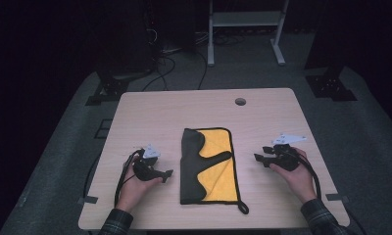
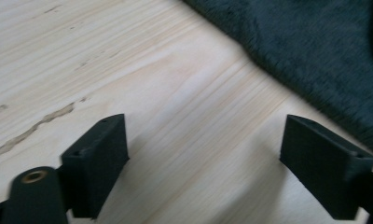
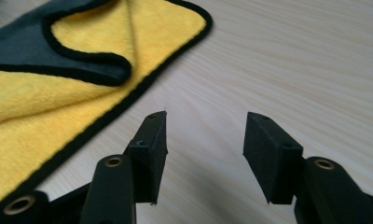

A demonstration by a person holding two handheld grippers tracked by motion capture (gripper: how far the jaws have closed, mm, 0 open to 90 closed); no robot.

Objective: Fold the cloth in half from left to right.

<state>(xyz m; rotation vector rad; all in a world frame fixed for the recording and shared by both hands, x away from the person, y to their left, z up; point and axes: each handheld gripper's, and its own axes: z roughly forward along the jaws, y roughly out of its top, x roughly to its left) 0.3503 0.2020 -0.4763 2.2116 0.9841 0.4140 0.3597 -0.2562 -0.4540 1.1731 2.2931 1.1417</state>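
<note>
Clearly the microfibre towel (image 1: 209, 166) is a soft, limp thing: yellow on one face, dark grey on the other, bound with a black hem, and it lies folded in the middle of the wooden table (image 1: 150, 110), between the two hands. It looks light and plush, so I judge it will sag and drape as soon as it is lifted, and a single pinch would let the rest trail. The dark flap is folded loosely over the yellow layer from the left, with a wavy free edge; a small hanging loop (image 1: 243, 207) sticks out at the near right corner.

At the towel's left, the left gripper (image 1: 168, 176) rests low on the table, just beside the dark edge, its jaws spread wide with bare wood between them; the left gripper view shows the grey pile (image 2: 315, 51) close ahead. Well apart on the right, the right gripper (image 1: 258, 157) points toward the towel with its jaws parted about halfway and nothing between them.

The bound hem and the corners seem the best places to take hold, since the stitching gives the pads something firm; the fluffy middle would likely bunch. Two corners pinched together would keep the fold tidy.
</note>
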